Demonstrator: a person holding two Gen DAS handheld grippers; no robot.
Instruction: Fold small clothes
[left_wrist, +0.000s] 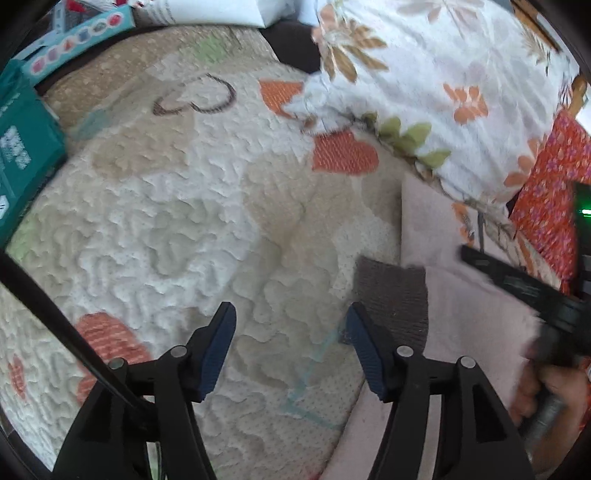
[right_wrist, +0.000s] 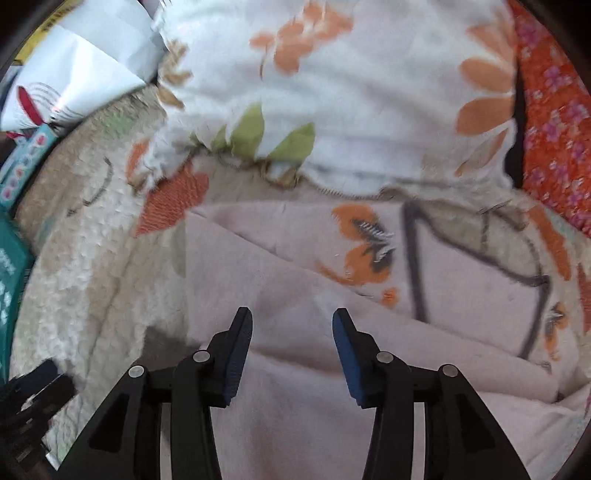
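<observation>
A pale pink small garment (right_wrist: 295, 288) lies on a quilted bed cover (left_wrist: 184, 206). It carries an orange butterfly print (right_wrist: 365, 243) and dark line drawing. In the left wrist view the garment (left_wrist: 472, 325) lies at the right with a dark brown ribbed edge (left_wrist: 391, 291). My left gripper (left_wrist: 290, 332) is open and empty above the quilt, just left of the brown edge. My right gripper (right_wrist: 291, 332) is open and empty, hovering over the pink garment. The right gripper's body (left_wrist: 535, 291) and the hand holding it show at the right of the left wrist view.
A white pillow with orange flowers and green leaves (left_wrist: 424, 81) lies behind the garment. Red patterned cloth (right_wrist: 554, 122) is at the far right. Teal boxes (left_wrist: 22, 155) and white paper (right_wrist: 85, 66) sit at the left edge of the bed.
</observation>
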